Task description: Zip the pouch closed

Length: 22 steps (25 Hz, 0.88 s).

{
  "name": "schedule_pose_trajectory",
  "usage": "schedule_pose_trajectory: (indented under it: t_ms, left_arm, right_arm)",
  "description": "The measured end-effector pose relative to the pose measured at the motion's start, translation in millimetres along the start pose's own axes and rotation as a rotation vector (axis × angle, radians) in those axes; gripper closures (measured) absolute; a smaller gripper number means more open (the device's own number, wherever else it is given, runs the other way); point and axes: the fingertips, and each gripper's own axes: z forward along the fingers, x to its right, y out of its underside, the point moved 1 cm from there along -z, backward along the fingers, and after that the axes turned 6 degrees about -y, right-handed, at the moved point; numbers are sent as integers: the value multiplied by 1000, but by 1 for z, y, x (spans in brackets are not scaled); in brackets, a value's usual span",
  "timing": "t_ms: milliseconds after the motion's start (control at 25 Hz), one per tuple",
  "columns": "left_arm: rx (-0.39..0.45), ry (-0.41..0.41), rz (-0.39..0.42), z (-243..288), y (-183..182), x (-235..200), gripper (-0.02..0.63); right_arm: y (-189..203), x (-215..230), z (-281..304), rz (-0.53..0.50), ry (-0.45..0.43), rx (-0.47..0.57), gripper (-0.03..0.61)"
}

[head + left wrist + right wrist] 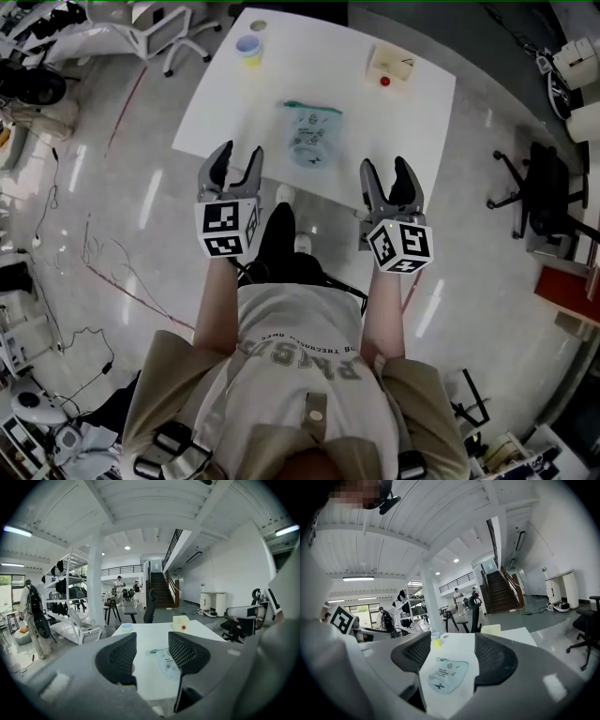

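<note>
A pale blue translucent pouch point(313, 135) with dark print lies flat in the middle of the white table point(412, 131), its green zipper end pointing to the far left. It also shows in the left gripper view, as the pouch point(165, 660), and in the right gripper view, as the pouch point(447, 674). My left gripper point(236, 161) hovers at the table's near edge, left of the pouch, open and empty. My right gripper point(387, 173) hangs at the near edge, right of the pouch, also open with nothing between its fingers.
A small cup with a yellow base point(248, 49) stands at the far left of the table. A cream box with a red dot point(391, 67) sits at the far right. An office chair point(548, 192) stands to the right, and cables lie on the floor at left.
</note>
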Motion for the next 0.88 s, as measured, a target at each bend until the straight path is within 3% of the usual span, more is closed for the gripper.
schedule_pose_trajectory:
  t_ms: [520,880]
  left_arm:
    - [-44,53,-7,39,13,-8,394]
    - [-14,79,-31,103,-20,-42,394]
  right_arm:
    - [21,12,32,13,39,-58,311]
    - [-11,23,100,-14,80,-30,311]
